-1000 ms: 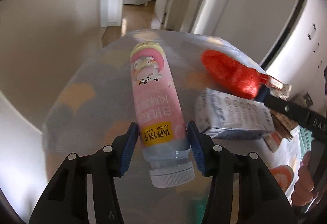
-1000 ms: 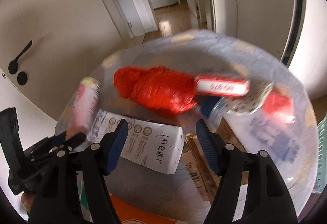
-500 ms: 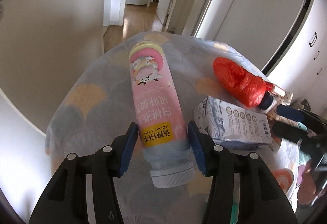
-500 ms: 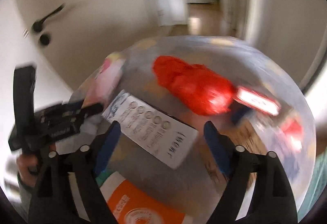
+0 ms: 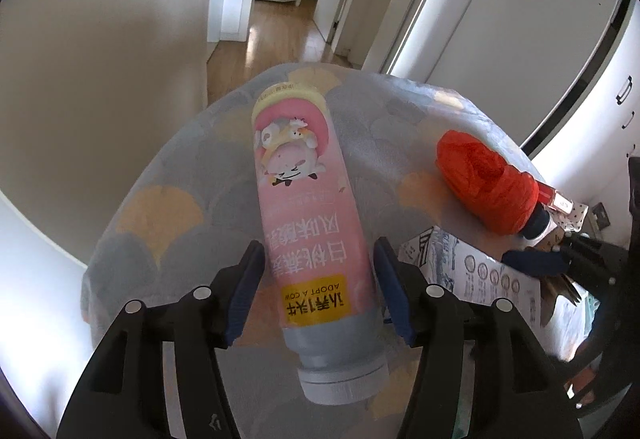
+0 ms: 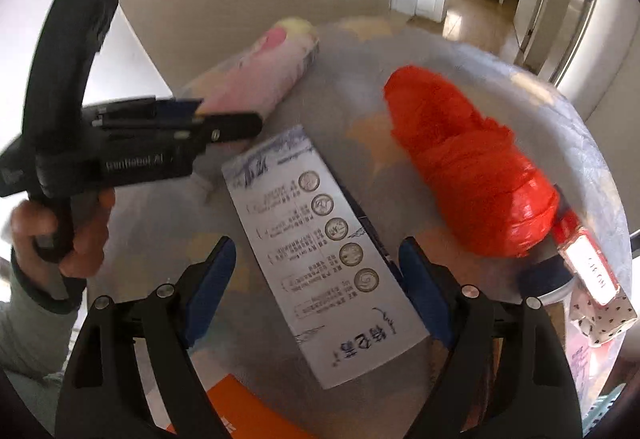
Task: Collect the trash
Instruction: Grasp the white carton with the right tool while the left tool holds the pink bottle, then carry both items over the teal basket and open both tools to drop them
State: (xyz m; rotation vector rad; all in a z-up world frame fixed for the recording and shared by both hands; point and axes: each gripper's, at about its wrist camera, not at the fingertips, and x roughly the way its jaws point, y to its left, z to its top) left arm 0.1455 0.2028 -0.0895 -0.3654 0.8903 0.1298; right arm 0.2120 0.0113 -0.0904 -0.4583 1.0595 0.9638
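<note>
On the table (image 5: 168,199), pink cartoon-printed bottle (image 5: 308,215) lies capped.

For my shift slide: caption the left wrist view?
Left gripper open around a pink bottle on the table.

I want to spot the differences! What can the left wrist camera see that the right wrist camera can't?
Only the left wrist view shows the pink bottle's grey cap and its cartoon label. Only the right wrist view shows the hand holding the left tongs and an orange packet. Both show the pink bottle, the white carton, the red bag and the patterned tablecloth.
</note>
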